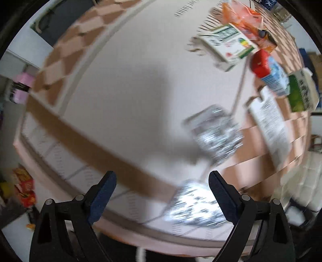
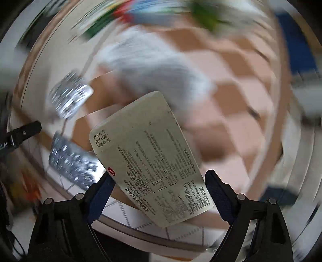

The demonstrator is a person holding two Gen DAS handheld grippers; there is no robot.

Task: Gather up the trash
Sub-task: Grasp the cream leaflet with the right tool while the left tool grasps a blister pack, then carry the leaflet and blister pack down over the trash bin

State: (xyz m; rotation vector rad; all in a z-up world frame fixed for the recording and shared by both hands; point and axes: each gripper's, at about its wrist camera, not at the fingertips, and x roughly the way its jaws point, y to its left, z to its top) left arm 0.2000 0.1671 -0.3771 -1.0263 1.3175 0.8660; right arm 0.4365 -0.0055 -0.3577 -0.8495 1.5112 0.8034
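Note:
My right gripper [image 2: 158, 177] is shut on a flat white medicine box [image 2: 153, 161] with small printed text; the box is sharp while the background is blurred. Two silver blister packs lie to its left on the mat, one near [image 2: 70, 161] and one farther [image 2: 69, 94]. In the left wrist view my left gripper [image 1: 162, 181] is open and empty above the round table, with a silver blister pack [image 1: 193, 205] just inside its right finger and another [image 1: 216, 133] beyond. The white box also shows in the left wrist view [image 1: 269, 125].
Cartons stand at the table's far right: a white and green box [image 1: 229, 42], a red-capped blue carton [image 1: 269, 70], a green carton [image 1: 301, 92] and an orange bag [image 1: 243, 18]. The table carries a white mat [image 1: 140, 80] and checkered cloth [image 1: 66, 56]. Snack packets [image 1: 24, 187] lie on the floor.

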